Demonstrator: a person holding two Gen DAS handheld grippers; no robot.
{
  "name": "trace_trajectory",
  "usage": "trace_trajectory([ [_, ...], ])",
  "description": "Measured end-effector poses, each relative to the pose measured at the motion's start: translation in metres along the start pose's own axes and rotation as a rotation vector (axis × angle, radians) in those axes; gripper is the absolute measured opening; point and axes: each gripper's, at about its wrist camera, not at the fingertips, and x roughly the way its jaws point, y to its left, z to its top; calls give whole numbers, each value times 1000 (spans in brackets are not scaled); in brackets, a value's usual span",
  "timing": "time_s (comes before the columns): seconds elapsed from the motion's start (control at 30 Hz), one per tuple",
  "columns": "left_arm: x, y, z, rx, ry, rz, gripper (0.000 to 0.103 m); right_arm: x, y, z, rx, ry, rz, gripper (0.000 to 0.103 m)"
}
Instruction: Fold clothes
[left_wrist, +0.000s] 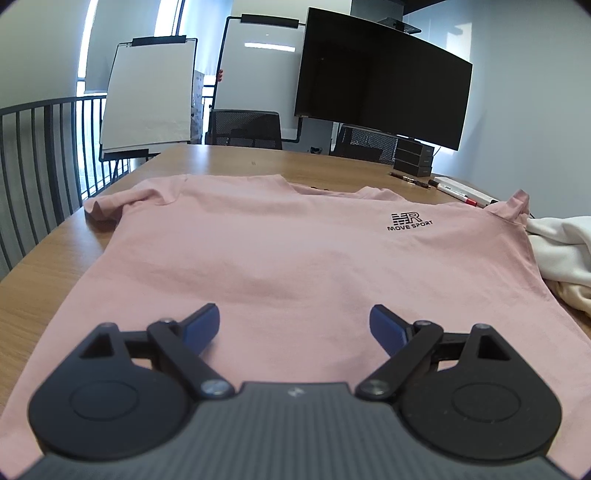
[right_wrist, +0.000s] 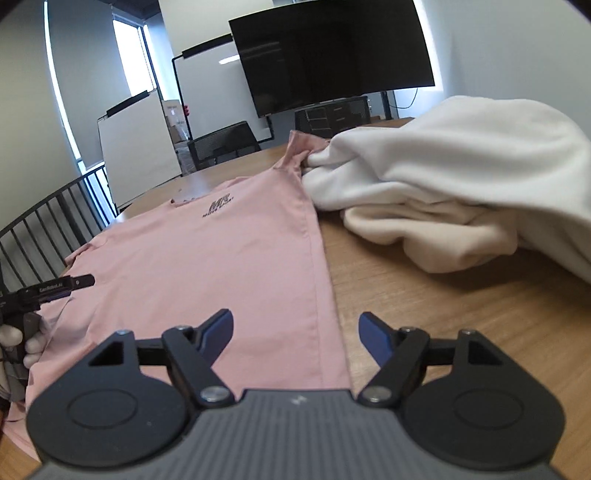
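Pink T-shirt (left_wrist: 266, 258): spread flat, front up, on wooden table (left_wrist: 229, 158); bare wood beyond collar and along its right seam. Left gripper (left_wrist: 294, 325): fingers spread, empty, above lower shirt. Right gripper (right_wrist: 295, 334): fingers spread, empty, straddling right side seam. White garment pile (right_wrist: 461, 177): touches right sleeve, fuller in right view. Markers (left_wrist: 461, 194): left view only.
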Motion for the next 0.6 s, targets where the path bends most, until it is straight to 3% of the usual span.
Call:
trace_trajectory([
  [0.13,0,2,-3,-9,2,9,88,-6,27,6,-26,-10,98,80],
  [0.27,-2,5,-4,-26,5,14,88,-35,47,21,-26,-29,207,72],
  [0.33,-2,5,-4,-25,7,14,88,-35,53,30,-23,-43,216,67],
  [0.4,-3,4,-5,-22,8,15,88,-45,55,31,-22,-37,201,57],
  [0.57,-4,4,-6,-18,12,17,88,-60,49,33,3,20,128,51],
  [0.6,-5,4,-6,-18,12,17,88,-36,43,35,4,28,102,50],
])
